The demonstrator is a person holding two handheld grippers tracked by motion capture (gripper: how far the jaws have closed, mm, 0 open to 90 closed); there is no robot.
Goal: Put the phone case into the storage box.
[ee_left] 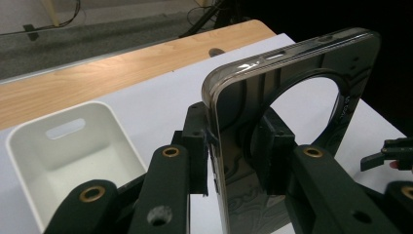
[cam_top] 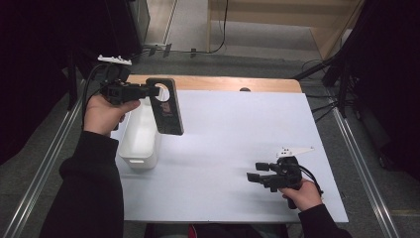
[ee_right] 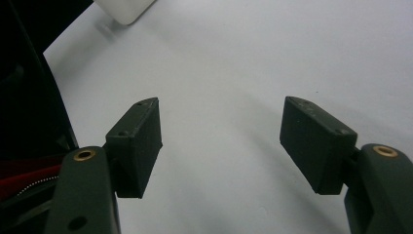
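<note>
My left gripper (cam_top: 148, 90) is shut on a black phone case (cam_top: 167, 106) with a large round hole near its top. It holds the case upright in the air above the far end of a white plastic bin (cam_top: 141, 144). In the left gripper view the pads (ee_left: 275, 146) clamp the glossy case (ee_left: 234, 112) from both sides, and the empty bin (ee_left: 63, 165) lies below to the left. My right gripper (cam_top: 253, 172) rests low over the white tabletop at the front right. Its jaws stand open with nothing between them (ee_right: 221, 141).
A white sheet (cam_top: 237, 139) covers the table, with a wooden strip (cam_top: 223, 83) along the far edge. A corner of the bin (ee_right: 124, 9) appears at the top of the right gripper view. Dark stands and cables flank the table on the floor.
</note>
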